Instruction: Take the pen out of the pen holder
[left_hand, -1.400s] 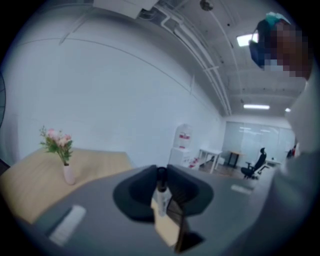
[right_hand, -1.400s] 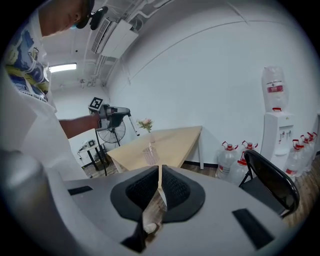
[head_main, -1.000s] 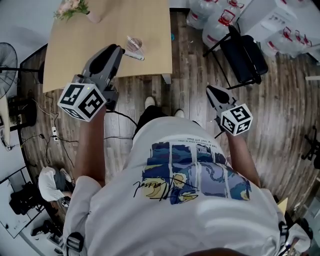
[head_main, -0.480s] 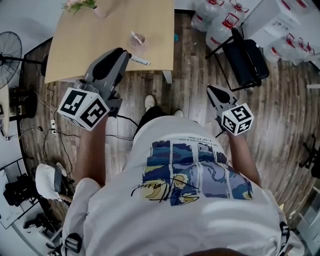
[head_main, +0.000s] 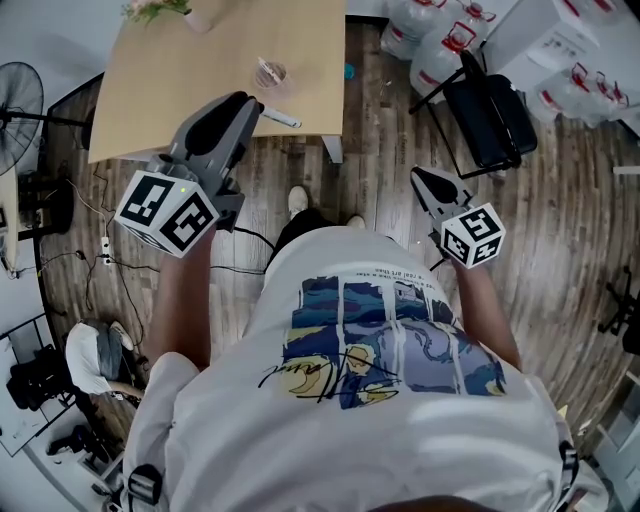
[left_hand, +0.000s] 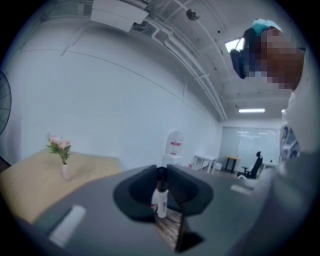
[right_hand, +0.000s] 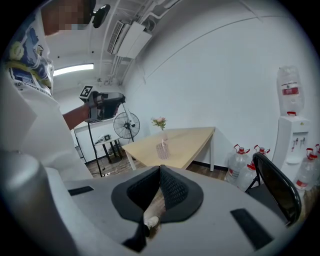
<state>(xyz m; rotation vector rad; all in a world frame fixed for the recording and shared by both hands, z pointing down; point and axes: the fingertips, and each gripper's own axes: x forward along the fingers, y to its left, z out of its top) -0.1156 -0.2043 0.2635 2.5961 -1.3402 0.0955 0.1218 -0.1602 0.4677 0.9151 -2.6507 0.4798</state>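
Left tongs (head_main: 255, 106), upper centre of the head view, clamp the pen (head_main: 283, 120), which is clear of the pen holder (head_main: 270, 75) on the desk (head_main: 180, 70). Right tongs (right_hand: 160, 169) are together, empty. Risk: the thin pen, gripped endwise, slips to the floor (head_main: 380, 150).

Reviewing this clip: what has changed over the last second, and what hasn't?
The left claw, shut on the pen, carried it away from the holder toward the near edge of the table, so the gap between pen and holder widened. Nothing was newly gripped or let go. The right claw stayed shut and empty at the person's side, and the holder stayed on the table.
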